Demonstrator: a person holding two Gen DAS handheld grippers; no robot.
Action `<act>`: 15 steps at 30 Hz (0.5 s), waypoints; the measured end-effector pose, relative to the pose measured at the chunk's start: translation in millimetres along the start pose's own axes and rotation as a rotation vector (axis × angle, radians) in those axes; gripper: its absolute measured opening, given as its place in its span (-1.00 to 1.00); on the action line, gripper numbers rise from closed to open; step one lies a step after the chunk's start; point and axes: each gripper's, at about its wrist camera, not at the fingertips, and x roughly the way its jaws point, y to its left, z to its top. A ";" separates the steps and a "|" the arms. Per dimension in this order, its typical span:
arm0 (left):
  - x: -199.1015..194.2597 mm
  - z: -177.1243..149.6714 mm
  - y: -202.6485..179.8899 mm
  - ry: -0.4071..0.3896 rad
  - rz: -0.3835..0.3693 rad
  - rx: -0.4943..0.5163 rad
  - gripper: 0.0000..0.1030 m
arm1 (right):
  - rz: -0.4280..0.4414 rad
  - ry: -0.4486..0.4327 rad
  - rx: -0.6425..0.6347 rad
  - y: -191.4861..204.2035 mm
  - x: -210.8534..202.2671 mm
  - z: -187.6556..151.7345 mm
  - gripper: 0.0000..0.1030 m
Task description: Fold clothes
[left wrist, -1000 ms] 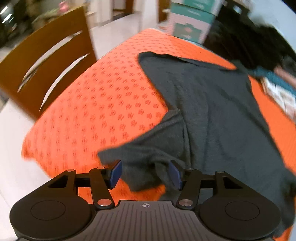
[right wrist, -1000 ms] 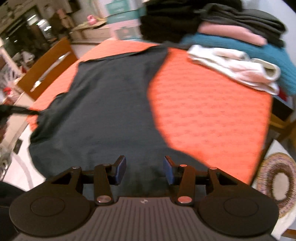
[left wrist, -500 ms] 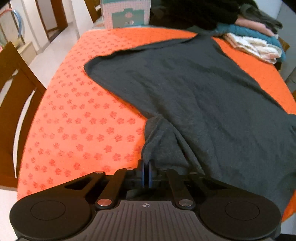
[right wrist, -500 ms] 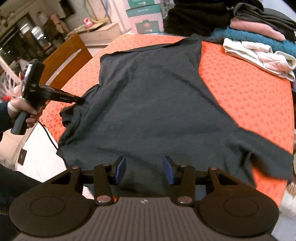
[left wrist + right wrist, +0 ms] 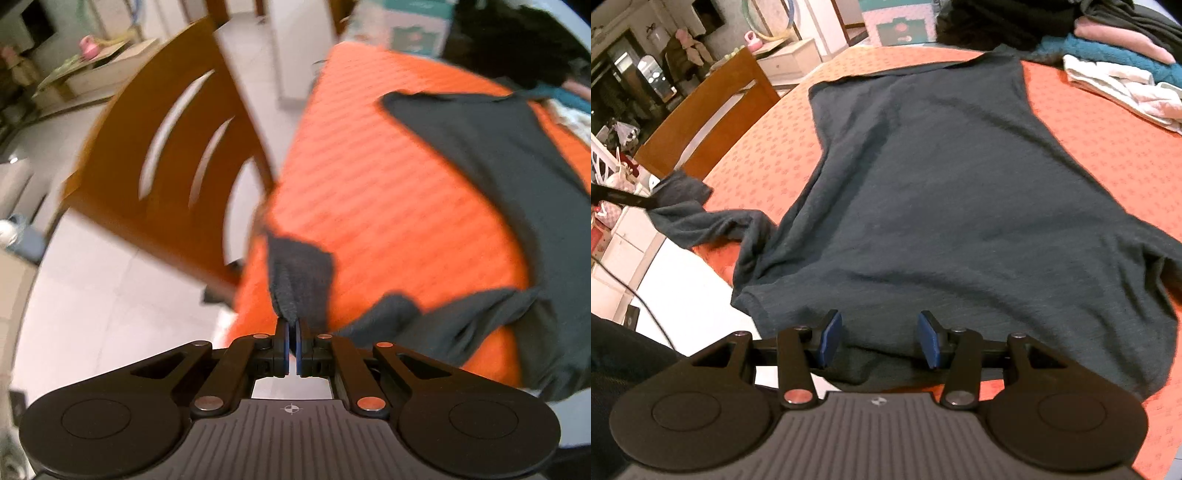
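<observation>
Jaws pinched on sleeve (image 5: 295,273) — left gripper (image 5: 294,341) (right gripper (image 5: 879,339) agape)

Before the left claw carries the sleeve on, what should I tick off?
1. Left claw shut on the sleeve: ok.
2. Sleeve pulled out clear of the shirt body: ok.
3. Shirt body lying flat on the orange tablecloth: mostly ok, bunched near the held sleeve.
4. Right claw open above the near edge: ok.
5. Clothes pile clear of the shirt: cannot tell; it meets the far edge.
</observation>
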 end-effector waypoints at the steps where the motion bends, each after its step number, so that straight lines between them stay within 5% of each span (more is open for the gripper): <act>1: 2.2 -4.7 8.0 0.012 0.030 -0.001 -0.89 | 0.000 0.003 -0.001 3.8 2.9 -0.8 0.00; 7: 23.1 -17.8 47.6 0.059 0.157 -0.046 -0.72 | -0.012 0.011 -0.001 16.8 8.7 -6.5 0.00; 10: 12.2 -13.3 42.8 0.003 0.039 -0.058 -0.11 | -0.023 0.013 0.001 19.9 7.3 -9.6 0.00; 15: 1.8 -1.5 -4.8 -0.056 -0.166 0.051 -0.05 | -0.040 0.015 0.004 25.2 5.1 -14.9 0.00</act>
